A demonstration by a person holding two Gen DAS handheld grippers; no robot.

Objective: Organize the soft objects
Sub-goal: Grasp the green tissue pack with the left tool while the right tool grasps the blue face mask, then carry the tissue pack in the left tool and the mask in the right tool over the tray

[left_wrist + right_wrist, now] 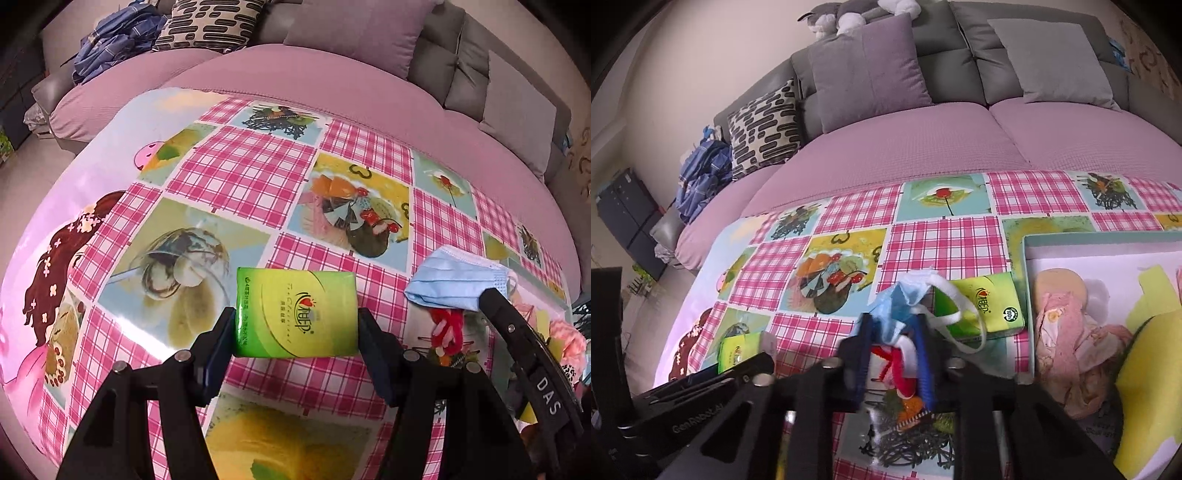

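My left gripper (295, 325) is shut on a green tissue pack (297, 314) and holds it just above the patterned tablecloth (236, 173); the pack also shows at the left of the right wrist view (738, 349). My right gripper (894, 343) is shut on a blue face mask (899, 306) and a red-and-white rope piece (899, 369). The mask (458, 282) and rope (448, 328) also show in the left wrist view, to the right of the pack. A second green tissue pack (982, 308) lies on the cloth just beyond the right gripper.
A teal-rimmed white box (1100, 240) at the right holds pink cloth (1067, 343) and yellow sponges (1148, 387). Behind the table stands a pink-covered sofa (905, 147) with cushions (868, 70), a patterned pillow (764, 125) and blue clothes (701, 177).
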